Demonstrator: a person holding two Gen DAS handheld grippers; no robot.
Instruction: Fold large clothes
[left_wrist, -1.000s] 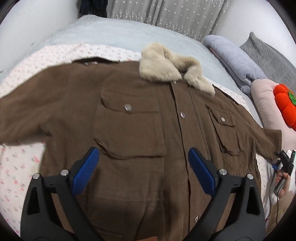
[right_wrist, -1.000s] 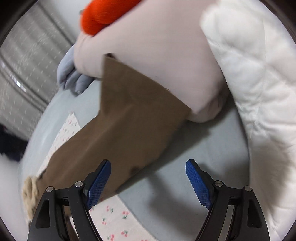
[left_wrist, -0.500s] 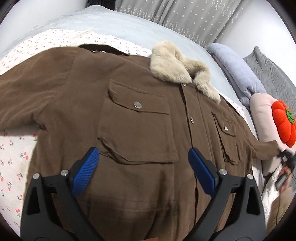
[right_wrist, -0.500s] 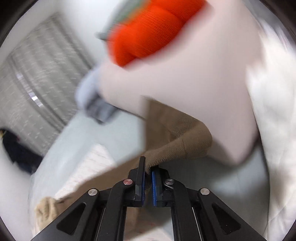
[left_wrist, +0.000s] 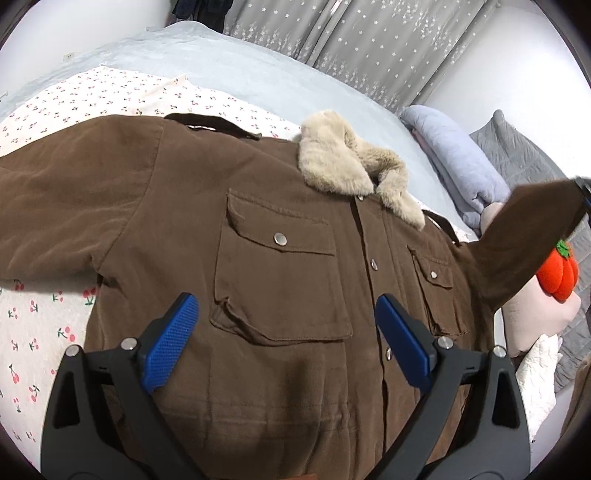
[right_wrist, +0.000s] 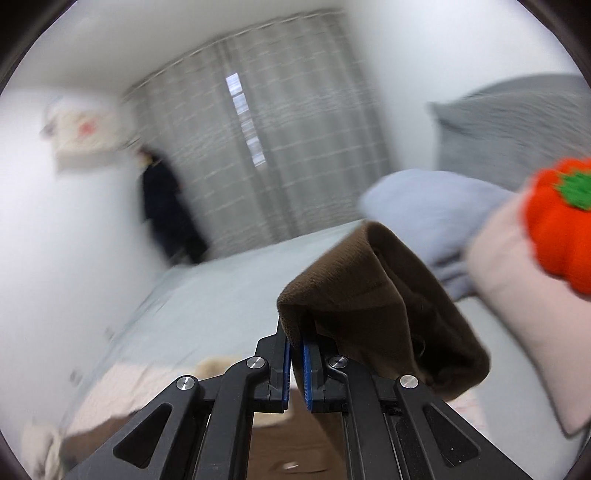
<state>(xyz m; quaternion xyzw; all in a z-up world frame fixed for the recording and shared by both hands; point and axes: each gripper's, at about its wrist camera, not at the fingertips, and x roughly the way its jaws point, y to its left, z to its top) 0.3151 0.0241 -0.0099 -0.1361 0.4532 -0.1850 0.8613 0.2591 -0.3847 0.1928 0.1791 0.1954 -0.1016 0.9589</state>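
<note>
Right wrist view shows the right tongs (right_wrist: 294, 360) pinching the jacket (left_wrist: 280, 295) sleeve cuff (right_wrist: 373, 295) to fold it inward, while the left tongs (left_wrist: 286, 336) hover spread.

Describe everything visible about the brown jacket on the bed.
The brown jacket lies front-up, buttoned, on a cherry-print sheet over the bed. It looks like soft corduroy, with a beige furry collar, two flapped chest pockets and metal snaps. One sleeve lies flat at the picture's left; the other sleeve is lifted off the bed, its cuff pinched in the shut right gripper. The open left gripper hovers above the lower front.
</note>
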